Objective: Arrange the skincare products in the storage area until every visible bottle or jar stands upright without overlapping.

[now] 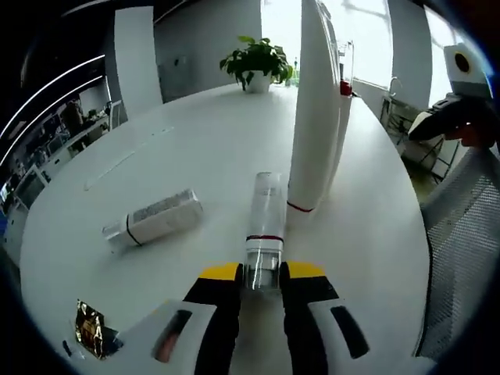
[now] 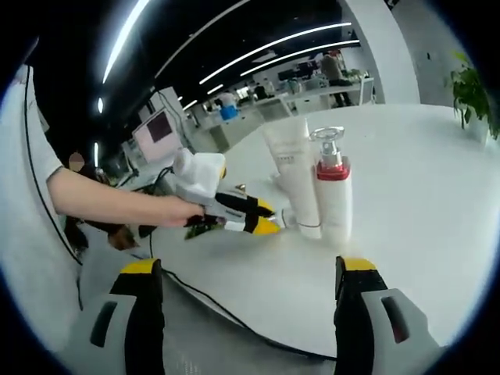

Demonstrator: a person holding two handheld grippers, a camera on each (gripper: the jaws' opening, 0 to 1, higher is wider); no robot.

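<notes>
My left gripper (image 1: 263, 273) is shut on the near end of a clear bottle (image 1: 264, 211) with a red band, which lies on the white table (image 1: 195, 141) pointing away from me. Just right of it stands a tall white tube (image 1: 312, 117), with a red-collared pump bottle (image 1: 344, 88) upright behind it. A clear bottle with a white label (image 1: 156, 219) lies on its side to the left. In the right gripper view the left gripper (image 2: 269, 219) reaches toward the tube (image 2: 293, 172) and pump bottle (image 2: 332, 195). My right gripper (image 2: 250, 289) hangs open off the table's near edge.
A potted plant (image 1: 256, 62) stands at the table's far side. A small dark sachet (image 1: 91, 328) lies near the front left edge. A mesh chair (image 1: 461, 234) sits to the right. A black cable (image 2: 234, 312) runs along the table edge. A person's arm (image 2: 109, 199) holds the left gripper.
</notes>
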